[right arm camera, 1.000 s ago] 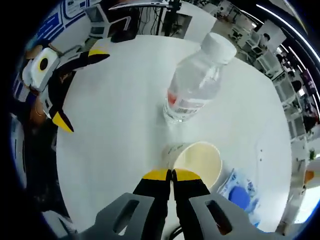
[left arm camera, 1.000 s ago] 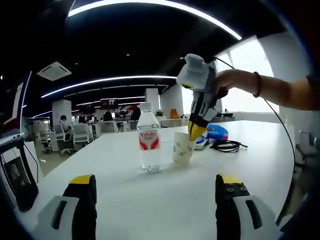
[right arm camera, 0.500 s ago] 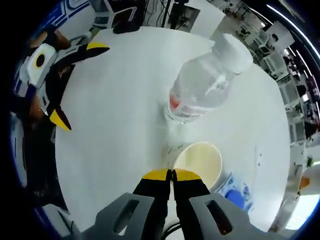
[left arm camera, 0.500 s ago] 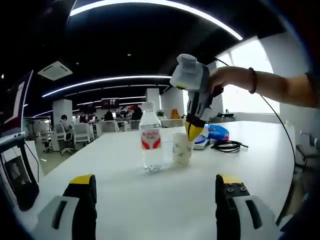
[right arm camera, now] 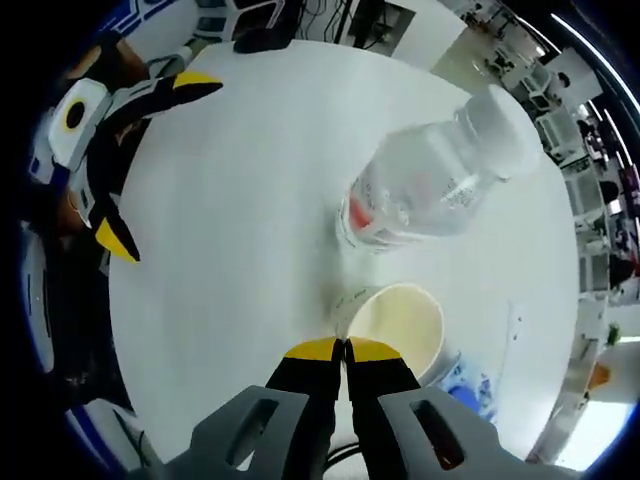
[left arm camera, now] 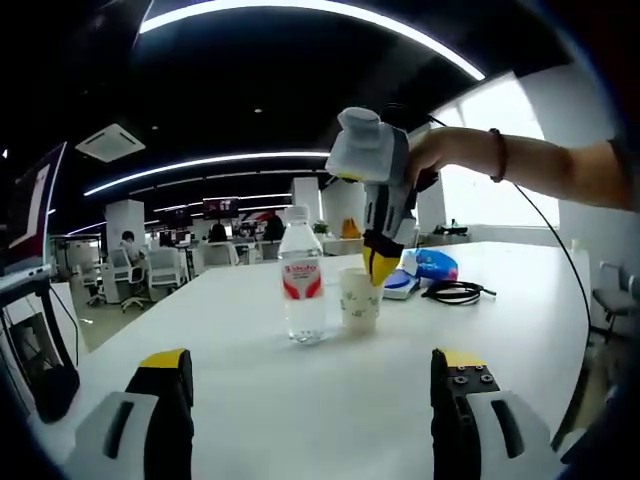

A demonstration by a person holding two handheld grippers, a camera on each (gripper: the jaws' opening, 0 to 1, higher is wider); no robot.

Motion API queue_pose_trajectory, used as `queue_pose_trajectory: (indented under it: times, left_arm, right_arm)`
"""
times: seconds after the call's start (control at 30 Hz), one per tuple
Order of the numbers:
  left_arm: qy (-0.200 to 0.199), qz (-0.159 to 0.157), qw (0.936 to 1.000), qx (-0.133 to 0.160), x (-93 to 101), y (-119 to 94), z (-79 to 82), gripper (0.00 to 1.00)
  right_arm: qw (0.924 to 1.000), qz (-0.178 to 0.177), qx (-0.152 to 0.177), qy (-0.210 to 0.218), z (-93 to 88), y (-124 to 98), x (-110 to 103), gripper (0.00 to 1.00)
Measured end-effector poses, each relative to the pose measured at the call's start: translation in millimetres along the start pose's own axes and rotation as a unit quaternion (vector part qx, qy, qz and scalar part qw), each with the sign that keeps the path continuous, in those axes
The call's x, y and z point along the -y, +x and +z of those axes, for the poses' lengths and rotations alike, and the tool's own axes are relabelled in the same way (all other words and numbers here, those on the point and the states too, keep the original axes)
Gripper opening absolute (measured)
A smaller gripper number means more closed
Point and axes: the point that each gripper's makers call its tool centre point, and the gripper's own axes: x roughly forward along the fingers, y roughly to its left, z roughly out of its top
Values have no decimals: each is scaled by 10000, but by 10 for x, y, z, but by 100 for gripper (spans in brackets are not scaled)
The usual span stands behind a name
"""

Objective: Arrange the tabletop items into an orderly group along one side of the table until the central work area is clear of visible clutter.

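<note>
Your right tongs [right arm camera: 344, 349] are pressed together, apparently pinching the paper cup's [left arm camera: 360, 298] near rim at frame centre, just right of the upright water bottle [left arm camera: 303, 285]. Your left tongs [left arm camera: 305, 365] stand spread at the lower edge, farther from both on the bench [left arm camera: 330, 400].

bottle [left arm camera: 303, 278] - clear glossy plastic | cup [left arm camera: 360, 297] - matt paper | table [left arm camera: 330, 390] - smooth white
</note>
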Motion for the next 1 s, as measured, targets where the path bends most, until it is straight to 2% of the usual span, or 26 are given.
queue_pose_trajectory:
  times: [0.43, 0.77, 1.0]
  left_arm:
    - [-21, 18, 10000, -3, -32, -13, -15, 99]
    - [-36, 4, 10000, -7, -40, -14, -27, 99]
    - [-39, 16, 10000, -24, -44, -16, -38, 99]
  right_arm:
    - [10000, 54, -31, -3, 120, 43, -27, 1]
    - [9999, 51, -88, 37, 125, 44, -12, 1]
    - [9996, 269, 3, 105, 153, 49, -78, 1]
